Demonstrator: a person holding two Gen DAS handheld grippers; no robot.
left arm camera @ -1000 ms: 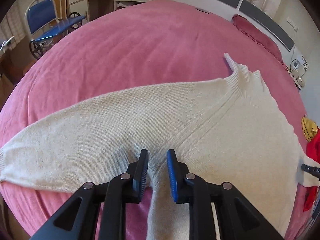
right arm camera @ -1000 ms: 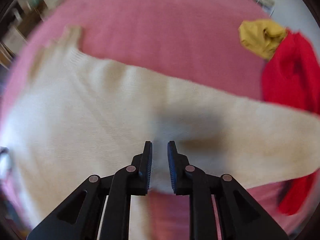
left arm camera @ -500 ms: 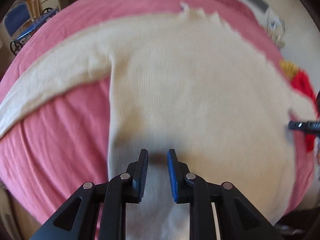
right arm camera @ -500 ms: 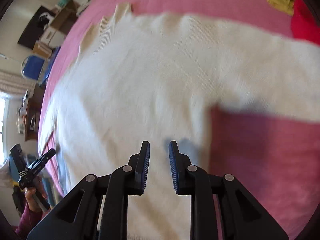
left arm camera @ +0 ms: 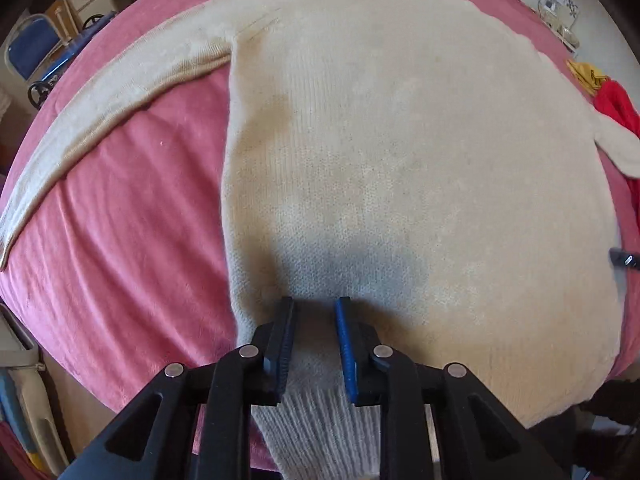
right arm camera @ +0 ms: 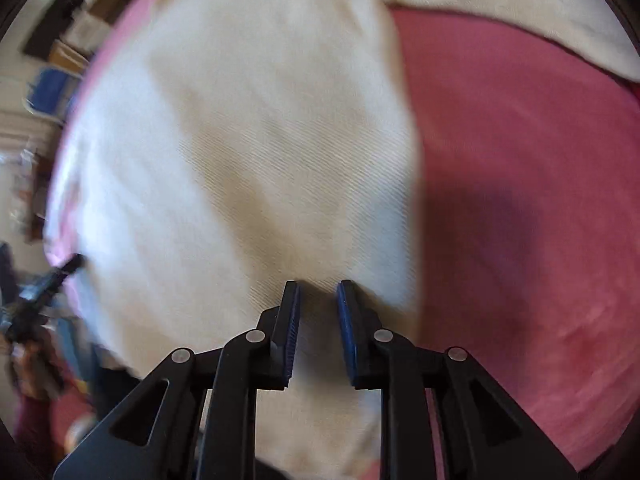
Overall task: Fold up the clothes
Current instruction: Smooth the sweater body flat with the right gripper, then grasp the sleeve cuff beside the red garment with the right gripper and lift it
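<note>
I am looking at the cream sweater lying face-flat on the pink bed cover, collar at the far edge, its body spread smooth and one sleeve trailing out to the left across the cover. In the right wrist view the sweater is filling the left half, its side edge running down the middle and bare cover showing beyond it.

I am holding the left gripper over the near left corner, just above the ribbed hem. Its jaws are standing apart with knit under the gap, and I am not seeing any cloth pinched between the pads. The right gripper is hovering just inside the sweater's right side edge near the hem; its jaws are closing, with cloth beneath them but nothing clearly gathered between the pads, and that view is blurred.

As I judge it, I am setting up to take both lower corners for a fold. To do it well I am aiming each gripper right at the hem's corner, catching both layers rather than the top one only, and matching the two holds so the hem lifts level. The red and yellow clothes are lying near the far right sleeve, so I am planning to keep the fold clear of them.
</note>
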